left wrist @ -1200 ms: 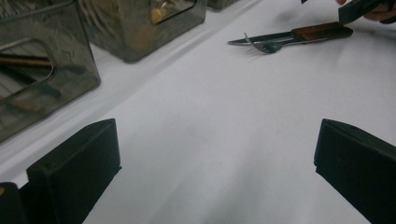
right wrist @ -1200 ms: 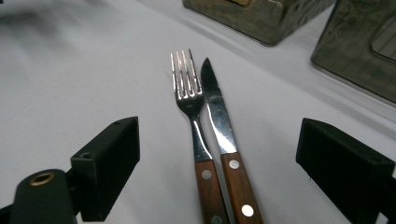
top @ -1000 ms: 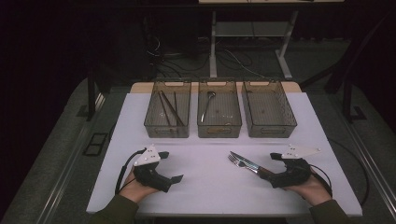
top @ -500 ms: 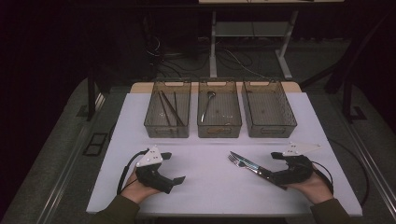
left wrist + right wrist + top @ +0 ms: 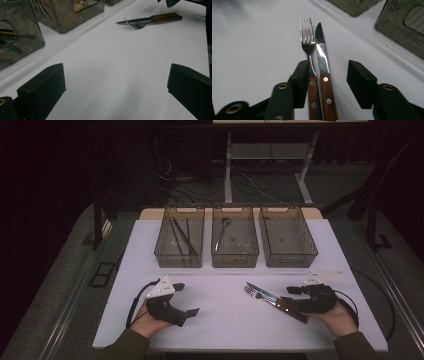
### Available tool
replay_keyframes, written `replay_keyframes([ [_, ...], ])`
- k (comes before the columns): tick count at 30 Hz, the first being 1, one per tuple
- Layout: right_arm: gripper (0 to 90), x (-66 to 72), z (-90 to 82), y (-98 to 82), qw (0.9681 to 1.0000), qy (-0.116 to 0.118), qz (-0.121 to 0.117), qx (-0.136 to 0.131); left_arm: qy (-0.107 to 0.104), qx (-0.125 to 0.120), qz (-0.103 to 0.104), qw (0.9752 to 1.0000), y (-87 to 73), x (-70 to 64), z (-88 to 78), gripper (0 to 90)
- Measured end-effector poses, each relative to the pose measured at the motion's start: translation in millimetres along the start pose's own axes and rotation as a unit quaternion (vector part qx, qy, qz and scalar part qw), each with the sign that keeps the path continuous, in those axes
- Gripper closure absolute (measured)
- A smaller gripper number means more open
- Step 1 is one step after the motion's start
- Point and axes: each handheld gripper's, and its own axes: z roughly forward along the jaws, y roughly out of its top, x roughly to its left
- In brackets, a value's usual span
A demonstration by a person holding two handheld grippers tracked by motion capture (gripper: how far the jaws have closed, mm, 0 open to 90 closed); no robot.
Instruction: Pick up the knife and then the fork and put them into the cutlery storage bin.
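Both hands rest low at the near edge of the white surface [image 5: 225, 320]. The left claw [image 5: 187, 299] is spread over bare surface. The right claw [image 5: 328, 82] straddles, jaws apart, one fork [image 5: 308, 43] and one knife [image 5: 322, 53] lying side by side. Beyond stand three bins [image 5: 235, 257].

fork [image 5: 307, 42] & knife [image 5: 322, 53] side-by-side, wood handles

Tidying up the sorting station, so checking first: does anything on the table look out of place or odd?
Only the fork and knife: they lie loose together on the white table, between the open right tongs, while other utensils sit in the bins. Nothing spilled or damaged.
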Motion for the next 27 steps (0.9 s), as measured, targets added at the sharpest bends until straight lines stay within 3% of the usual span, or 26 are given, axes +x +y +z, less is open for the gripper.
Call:
replay_keyframes([
  [7,67.2,-1.4,7.1,2.2,0.9998,0.002,-0.008,0.017,-0.003,0.004,-0.004,1.0,-0.2,0.2,1.1,1.4],
  [18,68.3,-4.4,23.7,10.7,0.9989,0.014,-0.017,0.042,-0.001,0.002,-0.004,1.0,0.0,0.1,1.1,1.6],
  [27,70.3,-4.2,31.1,8.6,0.9979,0.006,-0.025,0.06,-0.005,0.001,-0.004,1.0,-0.2,-0.5,1.9,1.7],
])
